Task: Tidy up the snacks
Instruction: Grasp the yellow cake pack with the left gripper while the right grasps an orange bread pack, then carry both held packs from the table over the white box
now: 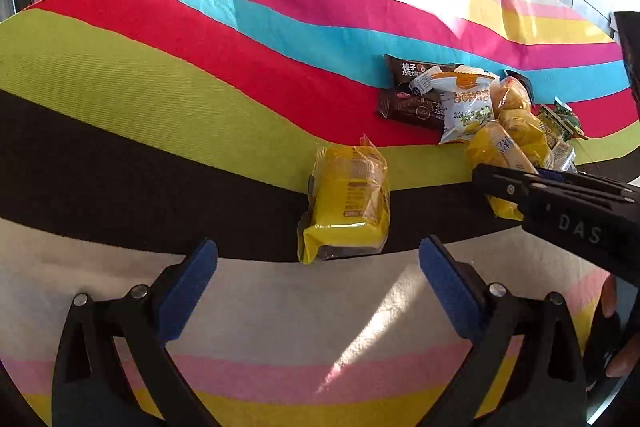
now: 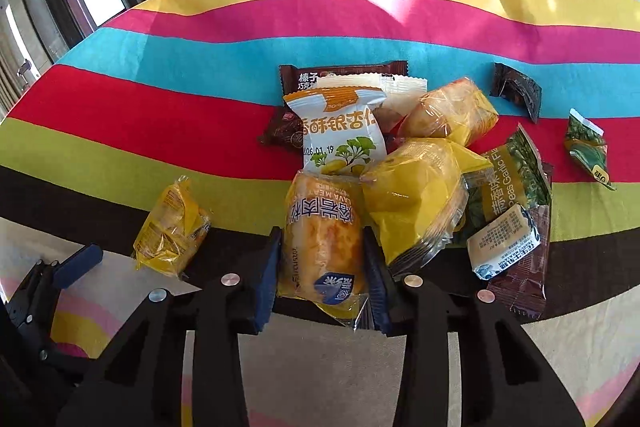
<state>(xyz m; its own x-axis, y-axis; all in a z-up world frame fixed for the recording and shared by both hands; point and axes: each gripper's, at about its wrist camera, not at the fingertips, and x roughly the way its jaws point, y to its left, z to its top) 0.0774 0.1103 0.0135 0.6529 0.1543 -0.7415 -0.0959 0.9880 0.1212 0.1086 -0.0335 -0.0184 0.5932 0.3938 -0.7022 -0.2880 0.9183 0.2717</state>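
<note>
My right gripper (image 2: 322, 239) is shut on a yellow bread packet (image 2: 320, 235) at the near edge of a snack pile; its blue pads (image 2: 266, 267) press both sides of the packet. In the left wrist view the same right gripper (image 1: 500, 183) reaches in from the right onto that packet (image 1: 492, 147). A lone yellow cake packet (image 1: 348, 199) lies left of the pile, just ahead of my open left gripper (image 1: 318, 247), whose jaws stand wide with nothing between them. The right wrist view shows this lone packet (image 2: 172, 227) too.
The pile holds a white ginkgo packet (image 2: 340, 131), more yellow packets (image 2: 416, 203), brown chocolate bars (image 2: 344, 73), green pea packets (image 2: 516, 171) and a small milk candy (image 2: 504, 243). All lie on a striped tablecloth (image 1: 160, 75). Windows stand beyond the far edge.
</note>
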